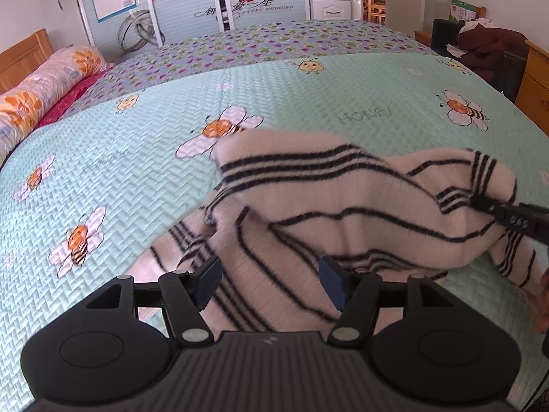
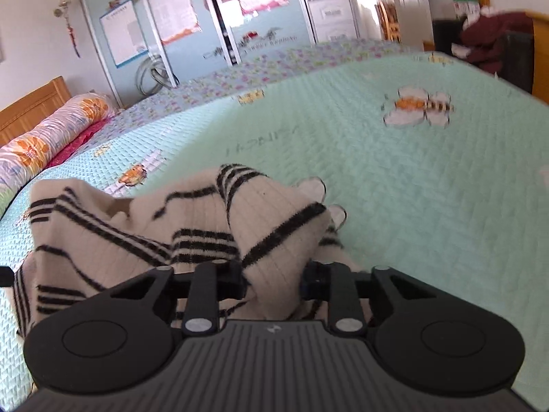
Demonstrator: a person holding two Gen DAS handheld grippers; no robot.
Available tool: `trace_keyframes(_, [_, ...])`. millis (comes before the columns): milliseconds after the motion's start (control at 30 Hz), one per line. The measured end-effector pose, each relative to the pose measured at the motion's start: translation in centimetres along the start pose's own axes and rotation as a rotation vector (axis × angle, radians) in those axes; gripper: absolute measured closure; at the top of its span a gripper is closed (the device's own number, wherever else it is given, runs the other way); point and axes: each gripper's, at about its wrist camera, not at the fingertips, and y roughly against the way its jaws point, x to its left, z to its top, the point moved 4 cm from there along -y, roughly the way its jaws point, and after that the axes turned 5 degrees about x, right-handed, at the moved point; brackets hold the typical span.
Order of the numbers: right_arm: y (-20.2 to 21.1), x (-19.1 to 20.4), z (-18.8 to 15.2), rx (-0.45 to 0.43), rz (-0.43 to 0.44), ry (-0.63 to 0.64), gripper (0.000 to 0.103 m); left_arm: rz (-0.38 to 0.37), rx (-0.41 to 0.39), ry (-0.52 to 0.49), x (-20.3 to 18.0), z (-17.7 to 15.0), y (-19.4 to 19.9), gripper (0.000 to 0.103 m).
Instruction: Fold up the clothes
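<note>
A cream knit sweater with black stripes (image 1: 343,199) lies crumpled on the mint bee-print quilt (image 1: 120,178), partly lifted at its right end. My left gripper (image 1: 271,283) hovers over the sweater's near edge with its jaws wide open; cloth shows between the fingers but the pads do not press it. My right gripper (image 2: 272,281) is shut on a bunched fold of the sweater (image 2: 267,226), which rises from between its pads. In the left wrist view the right gripper's fingers (image 1: 497,211) come in from the right edge, clamped on that raised end.
A floral bolster (image 1: 44,86) and a wooden headboard (image 1: 24,55) lie at the left. A wardrobe with sliding doors (image 1: 178,13) stands beyond the bed. Dark red clothes (image 1: 487,48) are piled by a wooden cabinet (image 1: 535,79) at the right. The quilt spreads wide to the left and behind.
</note>
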Motion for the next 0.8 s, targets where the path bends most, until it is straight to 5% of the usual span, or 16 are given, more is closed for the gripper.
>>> trace_keyframes(367, [5.6,2.6,2.3,-0.222,-0.129,0.115,0.088,0.097,0.130,0.138,6.9,-3.1,-2.2,0.035])
trace_keyframes(433, [4.1,1.3,3.3,-0.200,-0.213,0.125,0.089,0.090,0.155,0.169,7.9,-3.4,-3.0,0.035])
trace_keyframes(567, [0.4,-2.4,3.8,0.022,-0.319,-0.028,0.088,0.074,0.178,0.193,9.3,-4.0,-4.8,0.035])
trace_keyframes(667, [3.3,-0.3,4.1,-0.051,-0.325,-0.075,0.081,0.069,0.208,0.219,10.5,-3.9,-6.2,0.035])
trace_keyframes(800, [6.4,7.9,5.0,-0.208,-0.221,0.149,0.036,0.058,0.216,0.249,11.3,-3.3,-6.6,0.035])
